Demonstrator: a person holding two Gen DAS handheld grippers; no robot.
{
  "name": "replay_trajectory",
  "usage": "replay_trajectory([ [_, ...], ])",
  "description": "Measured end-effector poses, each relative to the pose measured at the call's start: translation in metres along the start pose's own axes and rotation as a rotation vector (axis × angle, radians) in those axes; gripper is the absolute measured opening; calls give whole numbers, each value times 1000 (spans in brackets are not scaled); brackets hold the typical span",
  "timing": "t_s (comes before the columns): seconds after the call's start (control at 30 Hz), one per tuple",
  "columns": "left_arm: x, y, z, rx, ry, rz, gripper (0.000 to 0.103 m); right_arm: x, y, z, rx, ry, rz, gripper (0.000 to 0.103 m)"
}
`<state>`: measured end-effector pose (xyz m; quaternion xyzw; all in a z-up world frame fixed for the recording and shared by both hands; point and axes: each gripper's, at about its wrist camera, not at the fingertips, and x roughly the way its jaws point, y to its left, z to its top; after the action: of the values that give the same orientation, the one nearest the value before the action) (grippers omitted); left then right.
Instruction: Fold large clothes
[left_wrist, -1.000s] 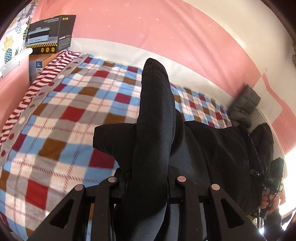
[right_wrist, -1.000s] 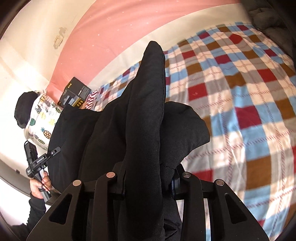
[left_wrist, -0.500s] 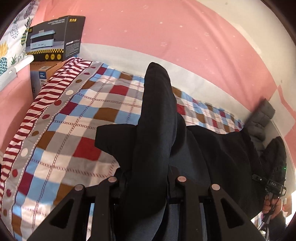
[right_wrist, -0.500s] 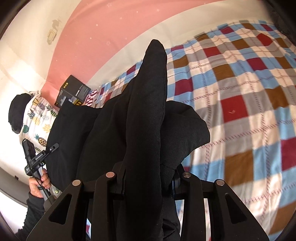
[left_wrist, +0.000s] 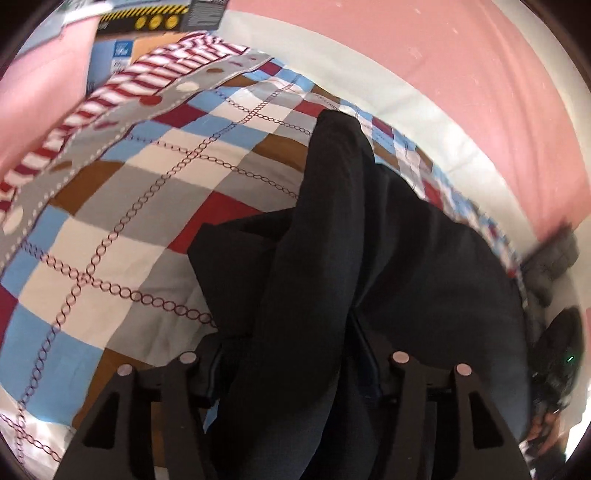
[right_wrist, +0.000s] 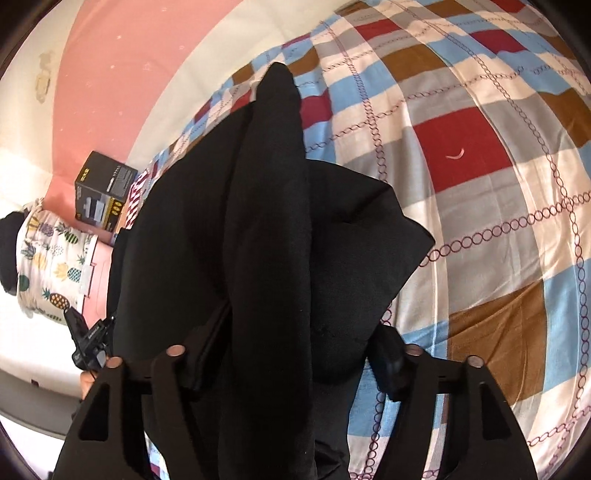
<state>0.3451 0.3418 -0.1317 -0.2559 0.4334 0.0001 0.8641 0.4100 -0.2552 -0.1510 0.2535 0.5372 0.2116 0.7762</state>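
Observation:
A large black garment (left_wrist: 424, 277) lies in a heap on the checked bed cover (left_wrist: 147, 221), with a raised fold running up between the fingers of each gripper. My left gripper (left_wrist: 291, 354) is low over the bed. Its jaws are opening, and the fold sits loosely between the fingers (left_wrist: 212, 365). In the right wrist view the same garment (right_wrist: 258, 221) covers the left half of the cover (right_wrist: 480, 184). My right gripper (right_wrist: 295, 343) is also opening around the fold, its fingers (right_wrist: 389, 358) standing clear of it.
A black printed box (right_wrist: 103, 192) stands at the bed's head by the pink wall, next to a pineapple-print cloth (right_wrist: 48, 258). A striped and dotted border (left_wrist: 110, 96) edges the bedding. A grey padded garment (left_wrist: 550, 266) lies at the far side.
Both grippers have sunk towards the bed with the black fold. Their jaws, clamped on the cloth before, now stand much wider apart around it.

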Motion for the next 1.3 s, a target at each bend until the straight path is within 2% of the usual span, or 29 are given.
replay_trajectory([
  [0.17, -32, 2, 4, -17, -12, 12, 59, -34, 13, -4, -49, -66, -82, 70],
  [0.27, -68, -1, 4, 0, -128, 69, 57, -71, 27, -11, -109, -182, -125, 70],
  [0.37, -90, -14, -5, 31, -199, 18, 57, -89, 53, -23, -196, -261, -151, 70],
  [0.43, -83, -29, -17, 112, -200, 46, 57, -79, 69, -32, -259, -255, -211, 48],
  [0.47, -73, -33, -23, 144, -185, 74, 57, -68, 72, -35, -275, -235, -234, 29],
  [0.53, -48, -28, -32, 134, -125, 117, 57, -40, 63, -38, -265, -182, -290, 26],
  [0.57, -40, -25, -34, 117, -114, 127, 57, -29, 55, -39, -253, -167, -309, 21],
  [0.63, -36, -19, -35, 95, -124, 125, 57, -19, 42, -40, -211, -154, -297, 18],
  [0.83, -52, -33, -38, 123, -112, 192, 55, -39, 51, -47, -224, -160, -321, 20],
  [1.03, -116, -66, -79, 167, -176, 179, 55, -86, 81, -96, -282, -219, -305, 22],
  [1.13, -150, -82, -108, 170, -200, 175, 55, -108, 98, -128, -311, -239, -288, 34],
  [1.2, -170, -93, -126, 177, -202, 175, 55, -124, 111, -152, -336, -259, -283, 50],
  [1.3, -197, -110, -153, 192, -206, 183, 56, -143, 127, -183, -369, -284, -279, 50],
])
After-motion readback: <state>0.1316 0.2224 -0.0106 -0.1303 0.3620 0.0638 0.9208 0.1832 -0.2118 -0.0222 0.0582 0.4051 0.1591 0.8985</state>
